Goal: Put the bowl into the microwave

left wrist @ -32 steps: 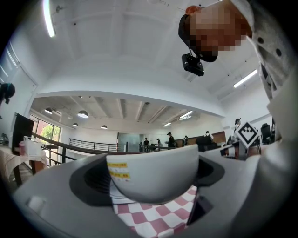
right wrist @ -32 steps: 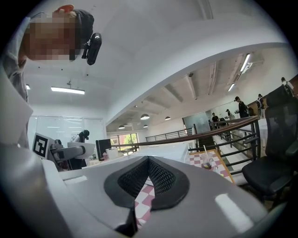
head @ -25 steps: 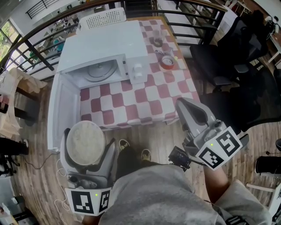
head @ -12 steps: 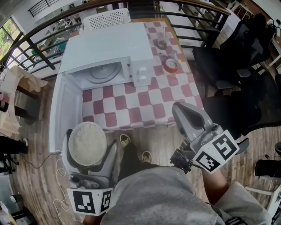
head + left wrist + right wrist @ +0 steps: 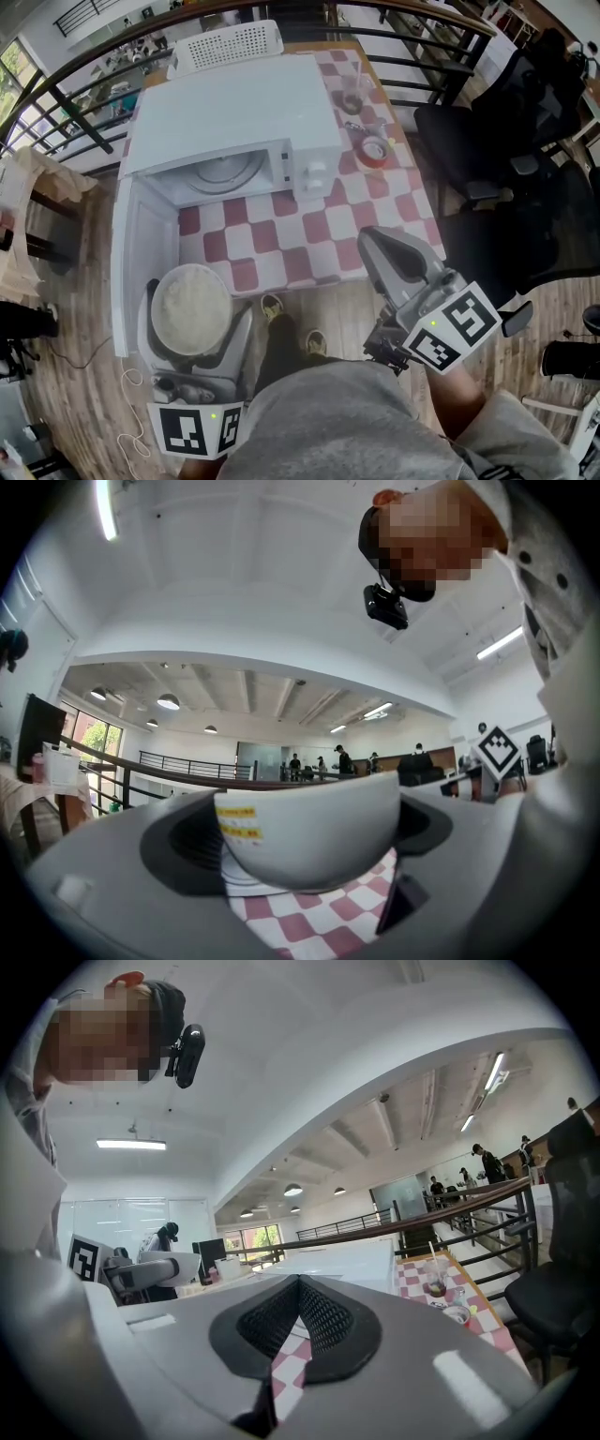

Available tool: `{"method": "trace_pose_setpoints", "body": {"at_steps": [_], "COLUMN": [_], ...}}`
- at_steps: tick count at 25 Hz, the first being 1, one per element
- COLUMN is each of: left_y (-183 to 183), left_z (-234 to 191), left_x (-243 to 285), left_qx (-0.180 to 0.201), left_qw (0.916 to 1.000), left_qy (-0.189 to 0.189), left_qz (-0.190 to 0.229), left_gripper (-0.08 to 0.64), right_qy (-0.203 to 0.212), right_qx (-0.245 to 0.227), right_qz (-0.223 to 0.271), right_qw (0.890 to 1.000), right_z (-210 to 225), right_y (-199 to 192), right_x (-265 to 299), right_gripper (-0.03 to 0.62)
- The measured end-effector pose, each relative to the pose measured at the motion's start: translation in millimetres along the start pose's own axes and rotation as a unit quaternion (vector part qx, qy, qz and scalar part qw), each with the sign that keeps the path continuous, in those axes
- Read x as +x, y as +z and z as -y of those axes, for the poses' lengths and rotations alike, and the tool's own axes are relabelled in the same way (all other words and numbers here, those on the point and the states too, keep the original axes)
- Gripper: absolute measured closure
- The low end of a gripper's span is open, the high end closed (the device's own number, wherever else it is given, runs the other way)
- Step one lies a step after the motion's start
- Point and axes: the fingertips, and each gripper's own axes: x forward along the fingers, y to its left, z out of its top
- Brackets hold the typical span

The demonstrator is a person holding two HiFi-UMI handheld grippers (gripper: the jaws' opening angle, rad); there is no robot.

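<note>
1 bowl sat pinched in the left gripper, near-left of the open microwave. The right gripper had its jaws pressed together.

The right gripper has its fingers together, checkered tablecloth beyond.

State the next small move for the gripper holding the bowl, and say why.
Probably carry the white bowl forward and a little right, toward the microwave cavity. The left gripper is shut on the bowl, which hangs short of the table edge beside the swung-open door. The turntable lies ahead, with nothing seen in the way.
</note>
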Motion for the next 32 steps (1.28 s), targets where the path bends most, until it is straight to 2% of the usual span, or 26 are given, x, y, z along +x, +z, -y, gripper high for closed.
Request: {"method": "trace_pose_setpoints", "body": {"at_steps": [12,32], "left_y": [-29.8,-87.3], "left_z": [-47.0,-92.4], "left_x": [46.0,110.0], "left_qx": [-0.01,-0.036], "left_qw": [0.9998,0.9979], "left_qy": [0.004,0.014], "left_qz": [-0.017,-0.052], "left_gripper": [0.049,0.049], "right_qy": [0.014,0.037], "right_qx": [0.002,0.015], "right_qz": [-0.023,-0.063], "right_qw": [1.0,0.997], "right_z": [-5.3,-13.7], "right_y": [-8.3,-42.7], "right_x": [73.2,158.8], "right_gripper": [0.593,0.594]}}
